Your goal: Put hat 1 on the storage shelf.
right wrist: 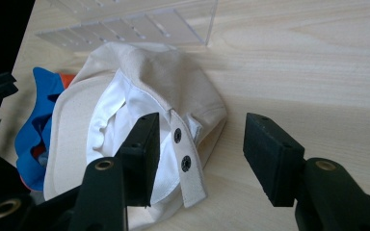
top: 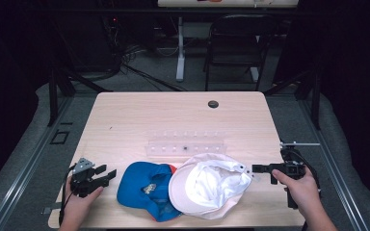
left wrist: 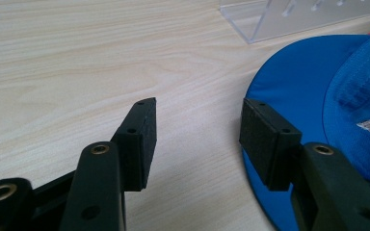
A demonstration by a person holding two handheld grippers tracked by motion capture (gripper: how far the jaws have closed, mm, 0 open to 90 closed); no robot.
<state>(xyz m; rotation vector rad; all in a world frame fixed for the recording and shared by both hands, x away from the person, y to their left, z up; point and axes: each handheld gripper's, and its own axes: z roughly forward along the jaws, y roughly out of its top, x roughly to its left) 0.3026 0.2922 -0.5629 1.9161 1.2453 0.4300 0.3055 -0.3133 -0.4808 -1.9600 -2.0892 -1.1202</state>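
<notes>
a light wooden table seen from above, with two caps lying side by side near its front edge. a blue cap sits to the left, its brim toward the left claw, and a cream-white cap lies upside down to its right, overlapping the blue one's edge and showing its white lining. just behind the caps stands a clear acrylic rack with a row of small pegs. the person's left hand holds the left claw low over the table just left of the blue cap; in the left gripper view its two black jaws stand apart with bare wood between them, the right-hand jaw over the blue brim, though whether it touches cannot be told. the person's right hand holds the right claw at the right side of the cream-white cap; in the right gripper view its jaws are also spread apart, gripping nothing, with the cap's back strap and its two dark snap studs lying between and just under the left-hand jaw. a small dark round cable hole marks the table's far side. beyond the table a folding chair stands on the dark floor.
</notes>
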